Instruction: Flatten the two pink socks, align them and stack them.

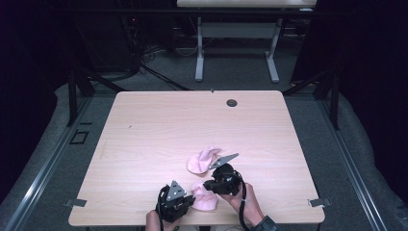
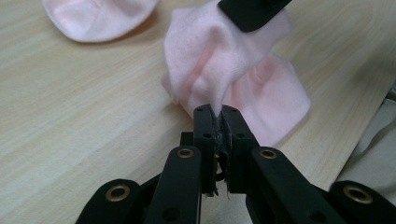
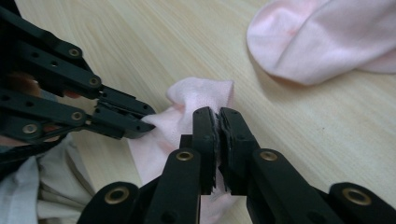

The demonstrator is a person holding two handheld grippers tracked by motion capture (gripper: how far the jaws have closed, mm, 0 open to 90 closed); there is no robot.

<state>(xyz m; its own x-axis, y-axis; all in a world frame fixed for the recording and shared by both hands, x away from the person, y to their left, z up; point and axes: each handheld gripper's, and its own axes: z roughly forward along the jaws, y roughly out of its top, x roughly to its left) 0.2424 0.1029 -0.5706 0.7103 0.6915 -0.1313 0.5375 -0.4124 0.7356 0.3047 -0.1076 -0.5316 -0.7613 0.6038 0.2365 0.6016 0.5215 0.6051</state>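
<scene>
We see the near pink sock (image 1: 204, 197) at the table's (image 1: 144, 139) front edge, bunched, pinched by both tools: left gripper (image 2: 217, 112) clamped on one edge, right gripper (image 3: 218, 114) clamped on the other, apparently. Second pink sock (image 1: 202, 160) lies just beyond, apart. Nothing blocks between.

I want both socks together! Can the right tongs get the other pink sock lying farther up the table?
Probably not yet. The right tongs are shut on the near sock, as are the left tongs. The far sock lies close with bare table between.
</scene>
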